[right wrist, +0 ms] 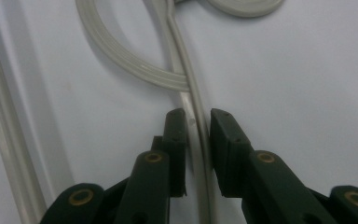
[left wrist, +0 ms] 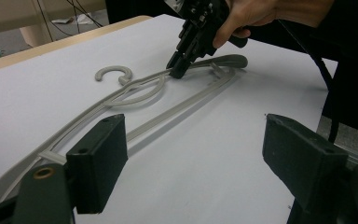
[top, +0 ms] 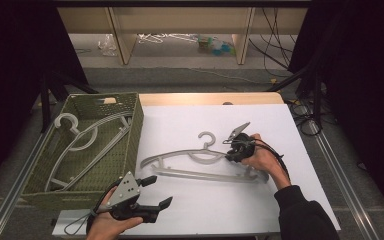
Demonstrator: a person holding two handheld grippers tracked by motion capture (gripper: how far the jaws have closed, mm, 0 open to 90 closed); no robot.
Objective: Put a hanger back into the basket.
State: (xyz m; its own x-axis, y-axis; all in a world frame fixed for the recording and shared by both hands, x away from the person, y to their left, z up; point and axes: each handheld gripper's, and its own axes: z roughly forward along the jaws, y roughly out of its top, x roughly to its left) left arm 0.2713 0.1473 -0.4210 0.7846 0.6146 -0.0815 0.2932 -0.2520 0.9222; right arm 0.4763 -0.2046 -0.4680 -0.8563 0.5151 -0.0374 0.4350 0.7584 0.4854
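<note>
White table [top: 200, 210] under dim room light; right gripper [top: 231, 156] clamped on grey hanger [top: 180, 173], left gripper [top: 156, 192] jaws apart; green basket [top: 130, 145] at left.

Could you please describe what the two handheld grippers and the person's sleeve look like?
Both are black, two-jawed tools. The left gripper carries a grey three-cornered plate dotted with small holes, and a thin cable loops from its rear. Its blocky black fingers hang on arms with brass-coloured pivot pins. The right gripper trails a black cable; that arm wears a black long sleeve.
</note>
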